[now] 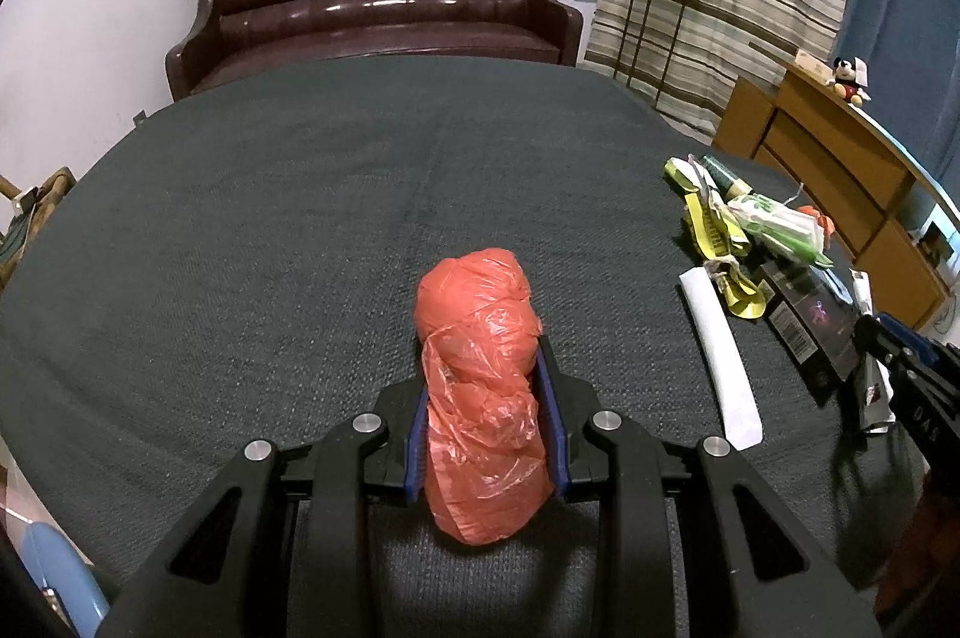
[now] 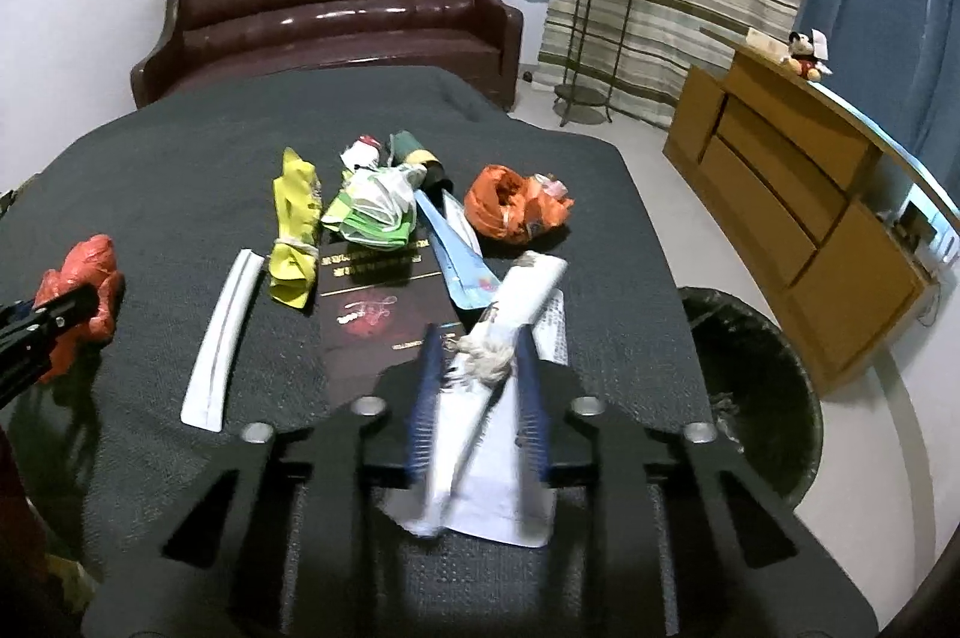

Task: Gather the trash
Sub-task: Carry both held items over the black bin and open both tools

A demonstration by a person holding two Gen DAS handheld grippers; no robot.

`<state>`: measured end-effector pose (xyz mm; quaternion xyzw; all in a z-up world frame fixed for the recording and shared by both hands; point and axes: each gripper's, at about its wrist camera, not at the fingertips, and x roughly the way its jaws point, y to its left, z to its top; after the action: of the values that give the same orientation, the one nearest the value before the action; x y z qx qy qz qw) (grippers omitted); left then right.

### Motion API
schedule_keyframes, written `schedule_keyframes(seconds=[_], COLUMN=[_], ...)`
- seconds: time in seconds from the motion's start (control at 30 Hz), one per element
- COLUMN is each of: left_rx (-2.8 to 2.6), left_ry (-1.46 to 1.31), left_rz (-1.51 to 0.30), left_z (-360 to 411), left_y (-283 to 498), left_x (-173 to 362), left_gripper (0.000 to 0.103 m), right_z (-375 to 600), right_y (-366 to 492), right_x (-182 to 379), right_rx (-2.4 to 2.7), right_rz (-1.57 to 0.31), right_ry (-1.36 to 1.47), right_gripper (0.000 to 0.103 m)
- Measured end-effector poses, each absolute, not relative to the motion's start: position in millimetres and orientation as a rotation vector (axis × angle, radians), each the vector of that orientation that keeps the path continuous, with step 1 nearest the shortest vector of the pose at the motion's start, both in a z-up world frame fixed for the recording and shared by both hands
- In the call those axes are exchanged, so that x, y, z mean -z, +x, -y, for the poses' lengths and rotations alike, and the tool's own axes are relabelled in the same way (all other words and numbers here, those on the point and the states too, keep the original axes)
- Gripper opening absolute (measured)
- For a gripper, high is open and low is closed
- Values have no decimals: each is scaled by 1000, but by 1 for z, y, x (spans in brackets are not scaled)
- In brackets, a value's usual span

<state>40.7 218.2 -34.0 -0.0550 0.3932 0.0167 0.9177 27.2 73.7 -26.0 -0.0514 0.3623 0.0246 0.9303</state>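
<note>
While the left gripper (image 1: 486, 398) clamped a red bag (image 1: 480, 374), the right gripper (image 2: 477, 386) pinched white paper (image 2: 498, 368) beside the bin (image 2: 774, 374).

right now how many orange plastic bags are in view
2: one bundled orange bag held in the left gripper, and one open orange bag lying at the table's far right. Others may be hidden.

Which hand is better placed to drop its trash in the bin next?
Right. The right gripper holds the white wrapper beside the black bin; the left gripper with its red bag is farther away.
</note>
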Motion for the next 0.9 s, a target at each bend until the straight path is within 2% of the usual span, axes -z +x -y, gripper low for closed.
schedule_keyframes(seconds=[0.47, 0.9], left_rx=[19, 207], left_ry=[-98, -56], left_rz=[-776, -722], left_z=[-200, -116], left_y=[34, 31], left_x=[19, -7], left_gripper=[31, 31], right_z=[-46, 19], right_y=[13, 6], right_x=[4, -5], right_rx=[-71, 38], right_rz=[-694, -662], right_ry=[-40, -30], right_gripper=[20, 20])
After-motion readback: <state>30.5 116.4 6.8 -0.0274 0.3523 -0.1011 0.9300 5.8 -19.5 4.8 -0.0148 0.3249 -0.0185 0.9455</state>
